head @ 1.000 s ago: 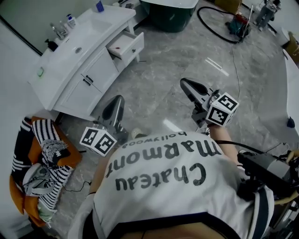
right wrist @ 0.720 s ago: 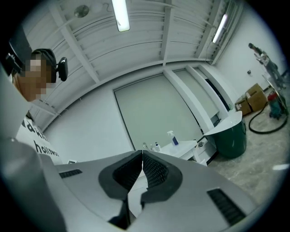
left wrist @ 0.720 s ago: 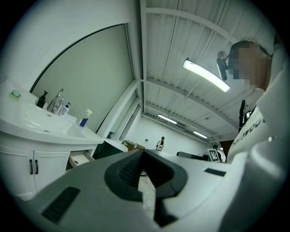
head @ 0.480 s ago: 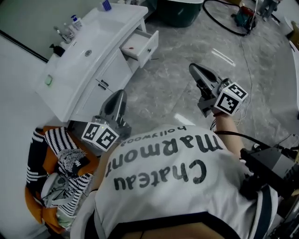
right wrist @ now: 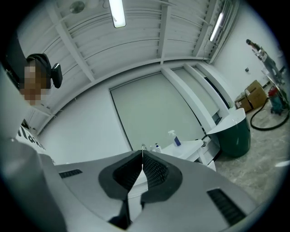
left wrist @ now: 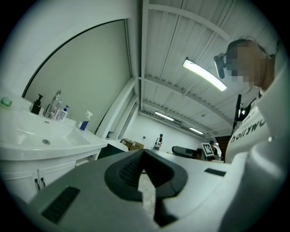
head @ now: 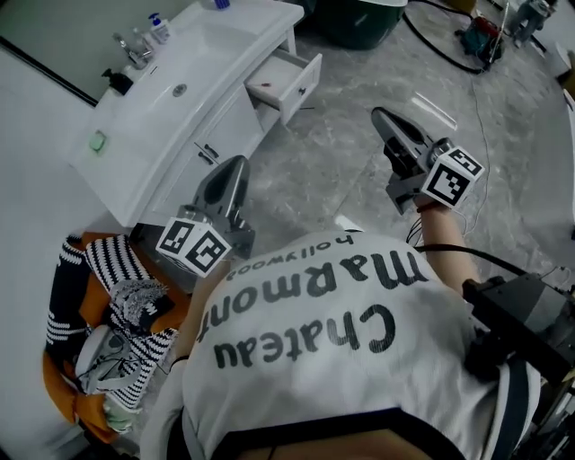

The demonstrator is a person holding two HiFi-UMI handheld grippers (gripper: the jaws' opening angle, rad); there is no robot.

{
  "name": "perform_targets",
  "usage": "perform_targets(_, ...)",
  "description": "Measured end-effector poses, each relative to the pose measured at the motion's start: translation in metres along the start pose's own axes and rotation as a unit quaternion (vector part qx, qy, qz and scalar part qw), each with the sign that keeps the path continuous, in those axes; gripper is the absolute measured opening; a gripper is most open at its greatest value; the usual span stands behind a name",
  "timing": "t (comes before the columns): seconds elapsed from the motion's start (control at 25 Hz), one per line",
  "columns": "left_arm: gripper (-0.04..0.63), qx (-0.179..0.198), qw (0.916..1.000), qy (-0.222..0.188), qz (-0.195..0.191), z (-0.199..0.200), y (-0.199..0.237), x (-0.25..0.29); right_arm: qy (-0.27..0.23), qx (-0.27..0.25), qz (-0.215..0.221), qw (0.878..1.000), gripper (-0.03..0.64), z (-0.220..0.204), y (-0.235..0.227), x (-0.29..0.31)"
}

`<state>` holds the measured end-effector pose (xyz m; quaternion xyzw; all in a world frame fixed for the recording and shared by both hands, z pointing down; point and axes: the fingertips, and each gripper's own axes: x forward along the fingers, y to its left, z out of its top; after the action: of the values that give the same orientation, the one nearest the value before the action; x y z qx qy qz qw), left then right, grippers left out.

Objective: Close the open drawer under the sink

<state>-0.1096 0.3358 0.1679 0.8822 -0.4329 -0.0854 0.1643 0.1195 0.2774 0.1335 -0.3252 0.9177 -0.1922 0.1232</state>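
The white vanity [head: 171, 148] with its sink [head: 193, 63] stands at the upper left of the head view. Its end drawer [head: 296, 79] is pulled out, with a small dark item inside. My left gripper [head: 239, 163] is shut and empty, its tip close in front of the cabinet doors [head: 211, 135]. My right gripper [head: 381, 115] is shut and empty over the floor, to the right of the drawer and apart from it. The left gripper view shows shut jaws [left wrist: 144, 152] beside the sink top [left wrist: 50, 140]. Shut jaws [right wrist: 142, 152] also show in the right gripper view, pointing toward the vanity.
A faucet [head: 135, 45], bottles [head: 160, 27] and a green soap bar [head: 97, 141] sit on the sink top. A dark green tub [head: 359, 18] stands beyond the drawer. Cables [head: 449, 54] lie on the grey floor. Striped cloth on an orange seat [head: 108, 305] is at my left.
I have moved closer to the vanity, and both grippers have come nearer to it. The drawer stays open. Both grippers stay shut.
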Motion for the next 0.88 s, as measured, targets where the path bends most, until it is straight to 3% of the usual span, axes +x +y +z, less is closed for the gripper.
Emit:
perform_targets(0.16,0.008,-0.009,0.9994,-0.025,0.022,-0.002,0.002,-0.005,0.024,-0.016,0.029,0.999,0.012,-0.014,0.008,0.013)
perform_targets(0.32,0.008,-0.007,0.9969,-0.044,0.064,-0.009,0.010,-0.008,0.059,-0.041,0.023,0.997,0.012,-0.038,0.006,0.017)
perform_targets(0.44,0.008,0.009,0.9959,-0.046,0.077,-0.012,0.009,-0.012,0.066,-0.029,0.021,0.997,0.012,-0.049,0.008,0.015)
perform_targets(0.56,0.008,-0.001,0.9961,-0.047,0.075,-0.007,0.006,-0.013,0.063,-0.008,0.021,0.998,0.012,-0.047,0.009,0.014)
perform_targets(0.72,0.008,-0.009,0.9965,-0.028,0.078,-0.008,0.043,0.009,0.055,0.023,0.019,0.998,0.012,-0.050,-0.026,0.052)
perform_targets(0.88,0.008,-0.022,0.9947,-0.030,0.096,-0.005,0.085,0.038,0.085,0.027,0.036,0.995,0.012,-0.055,-0.066,0.107)
